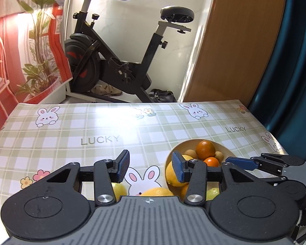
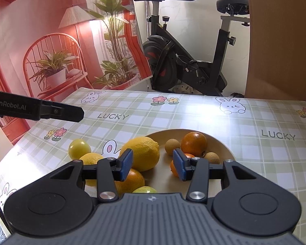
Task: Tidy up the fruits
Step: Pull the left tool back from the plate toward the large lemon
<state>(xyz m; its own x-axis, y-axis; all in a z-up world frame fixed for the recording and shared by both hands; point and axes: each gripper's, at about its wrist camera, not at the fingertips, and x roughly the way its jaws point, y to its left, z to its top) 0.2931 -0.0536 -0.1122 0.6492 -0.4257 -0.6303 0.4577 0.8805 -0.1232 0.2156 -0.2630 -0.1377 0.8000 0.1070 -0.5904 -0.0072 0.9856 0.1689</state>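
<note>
A cream bowl [image 2: 224, 145] on the checked tablecloth holds a big orange [image 2: 193, 144], a large lemon [image 2: 142, 153], two brown longans [image 2: 172, 147] and a small orange partly hidden by my finger. My right gripper [image 2: 153, 166] hovers open over the bowl's near side with nothing between its pads. Left of the bowl, a yellow-green fruit [image 2: 79, 148] and a second lemon [image 2: 91, 159] lie on the table. My left gripper [image 1: 151, 168] is open and empty above the table just left of the bowl [image 1: 183, 145]. An orange [image 2: 130, 180] and a green fruit [image 2: 144, 189] show below the right gripper.
The tablecloth [image 1: 91, 126] stretches bare toward the far edge. Behind it stand an exercise bike [image 1: 122, 61], a red printed backdrop [image 2: 51, 40] on the left and a wooden door [image 1: 234, 51] on the right. One finger [image 2: 67, 113] of the left gripper reaches in from the left.
</note>
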